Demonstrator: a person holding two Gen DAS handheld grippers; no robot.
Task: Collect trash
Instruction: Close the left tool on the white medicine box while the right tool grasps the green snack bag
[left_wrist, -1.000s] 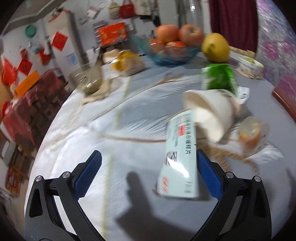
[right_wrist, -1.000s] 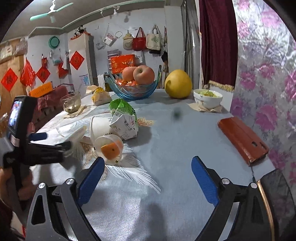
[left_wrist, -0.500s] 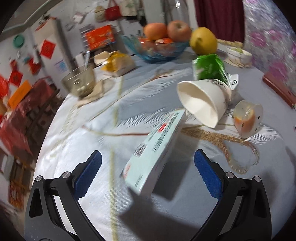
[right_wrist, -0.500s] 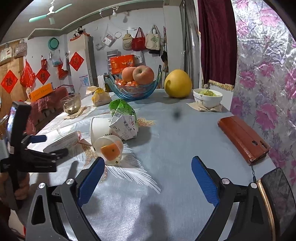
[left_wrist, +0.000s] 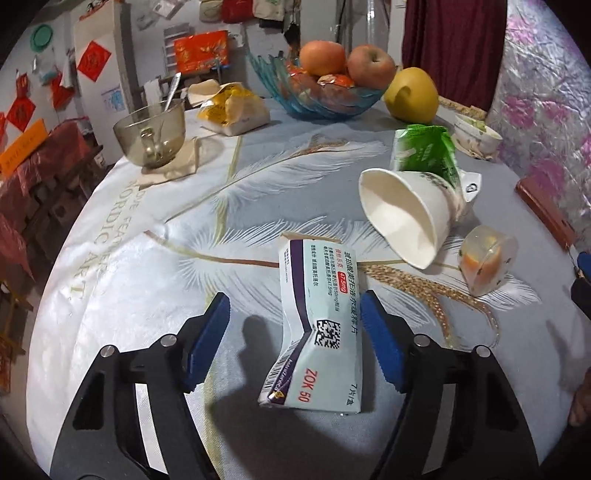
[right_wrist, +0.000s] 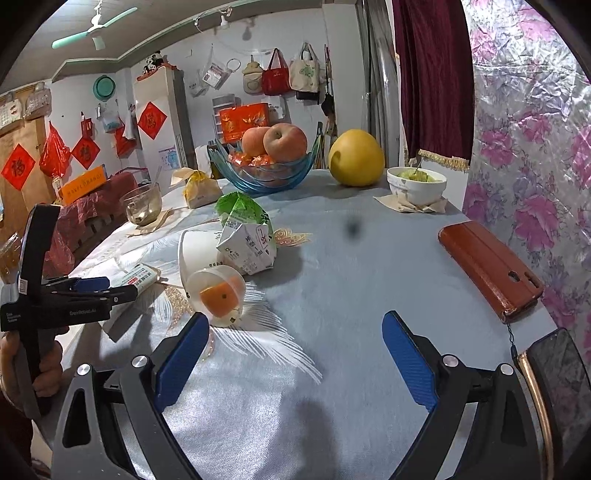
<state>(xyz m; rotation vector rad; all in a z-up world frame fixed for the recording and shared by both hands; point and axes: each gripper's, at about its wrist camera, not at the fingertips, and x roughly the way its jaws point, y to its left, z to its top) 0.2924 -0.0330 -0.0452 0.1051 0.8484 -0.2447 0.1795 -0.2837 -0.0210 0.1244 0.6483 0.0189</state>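
A crumpled medicine box (left_wrist: 317, 328) is lying on the tablecloth (left_wrist: 122, 280) between the blue pads of the left gripper (left_wrist: 295, 339), whose jaws are standing wide open and gripping nothing. At two o'clock from the box, a tipped paper cup (left_wrist: 402, 218) is leaning against a green carton (left_wrist: 424, 155), beside a jelly cup (left_wrist: 484, 262). The right gripper (right_wrist: 295, 354) is hovering wide open and empty.
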